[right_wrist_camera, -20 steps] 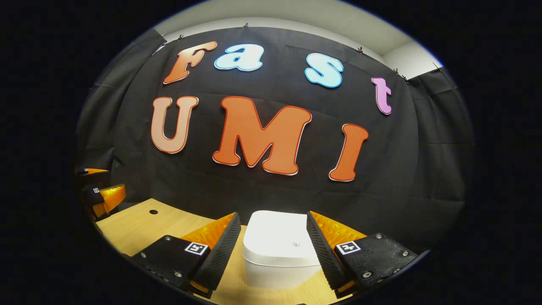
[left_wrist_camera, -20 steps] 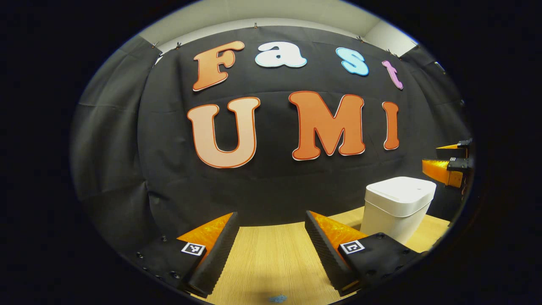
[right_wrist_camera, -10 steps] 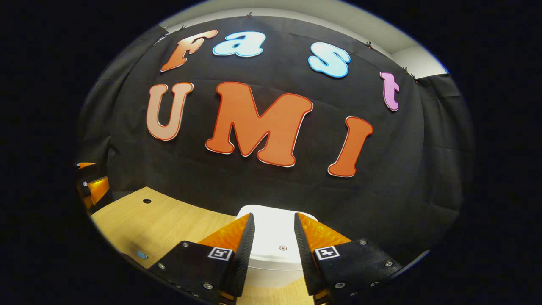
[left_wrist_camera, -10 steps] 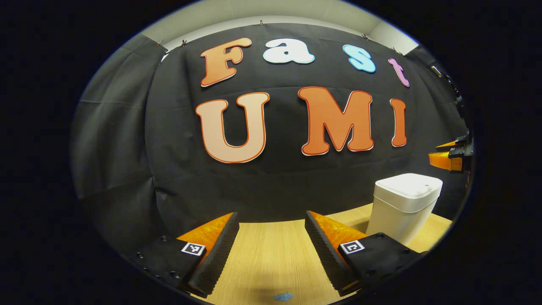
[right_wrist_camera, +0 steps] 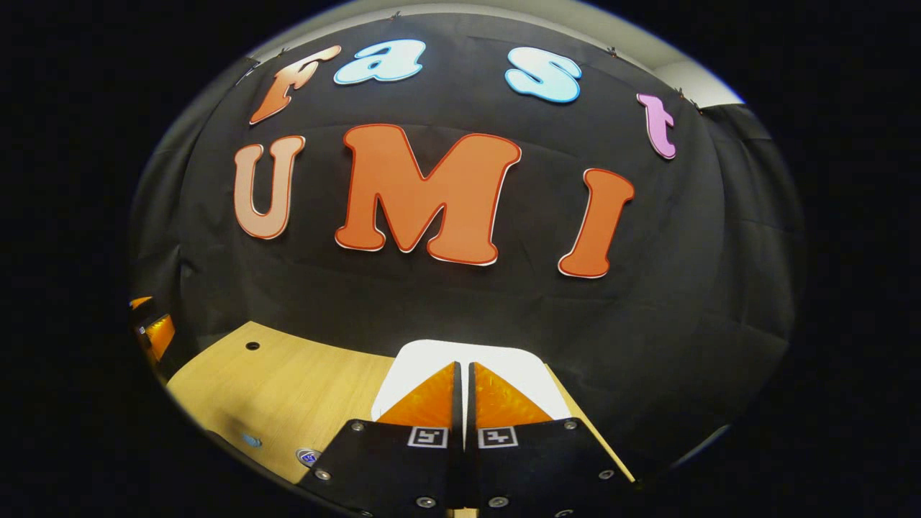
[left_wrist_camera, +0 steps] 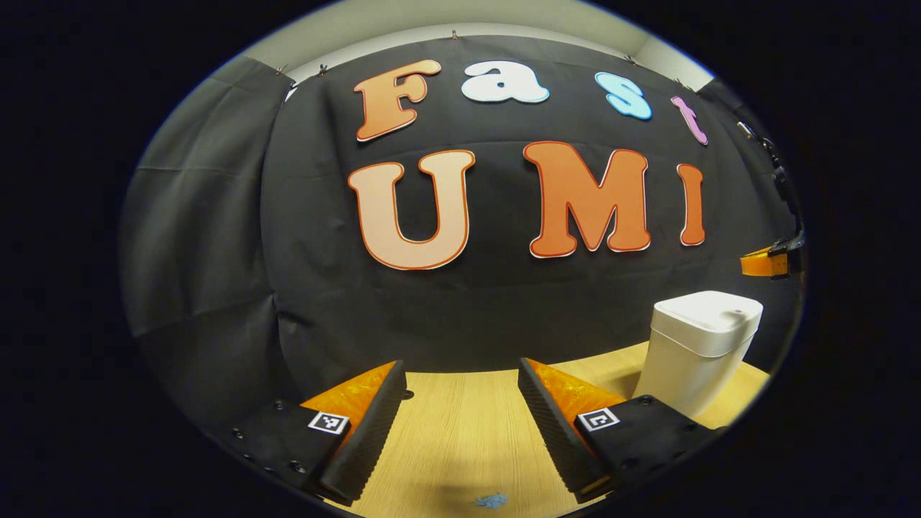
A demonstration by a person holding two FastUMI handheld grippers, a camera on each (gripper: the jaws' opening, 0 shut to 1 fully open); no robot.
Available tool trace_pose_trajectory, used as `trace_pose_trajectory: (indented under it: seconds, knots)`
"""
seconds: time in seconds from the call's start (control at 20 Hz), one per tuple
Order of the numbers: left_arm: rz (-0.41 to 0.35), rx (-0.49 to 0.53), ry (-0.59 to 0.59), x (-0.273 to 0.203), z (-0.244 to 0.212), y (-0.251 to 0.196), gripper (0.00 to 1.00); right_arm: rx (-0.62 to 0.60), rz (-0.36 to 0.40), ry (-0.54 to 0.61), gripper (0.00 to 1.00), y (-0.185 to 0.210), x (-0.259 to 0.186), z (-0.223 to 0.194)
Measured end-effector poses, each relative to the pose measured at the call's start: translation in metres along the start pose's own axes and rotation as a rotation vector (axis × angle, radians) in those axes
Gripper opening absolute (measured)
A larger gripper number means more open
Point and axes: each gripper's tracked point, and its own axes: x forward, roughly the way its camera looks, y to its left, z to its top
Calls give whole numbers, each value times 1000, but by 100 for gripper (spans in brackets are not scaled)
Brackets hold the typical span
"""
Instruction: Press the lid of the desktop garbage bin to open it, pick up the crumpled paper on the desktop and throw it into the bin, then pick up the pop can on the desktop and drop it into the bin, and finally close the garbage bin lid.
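Observation:
The white desktop bin (left_wrist_camera: 701,345) stands at the right on the wooden table (left_wrist_camera: 460,424), its lid down. My left gripper (left_wrist_camera: 460,374) is open and holds nothing; it hangs low over the table, left of the bin. In the left gripper view my right gripper (left_wrist_camera: 771,262) hovers just above the bin at the far right edge. In the right gripper view my right gripper (right_wrist_camera: 464,368) is shut with nothing between its fingers, their tips over the bin's white lid (right_wrist_camera: 417,360). Whether they touch the lid I cannot tell.
A small blue scrap (left_wrist_camera: 491,499) lies on the table near the front edge, also seen as a blue scrap (right_wrist_camera: 252,439) beside a round silvery top (right_wrist_camera: 308,455). The table (right_wrist_camera: 288,381) has a small round hole (right_wrist_camera: 252,345). My left gripper (right_wrist_camera: 155,334) shows at the far left.
My right gripper has shut its fingers and come closer over the bin's lid. The left gripper has turned slightly left, so the bin sits farther right in its view.

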Motion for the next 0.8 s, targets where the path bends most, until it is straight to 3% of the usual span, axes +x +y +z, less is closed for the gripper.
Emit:
trace_pose_trajectory:
  seconds: [0.8]
  knots:
    - [39,6,22,-5,-11,6,99,128,11,276,0,-15,20,-67]
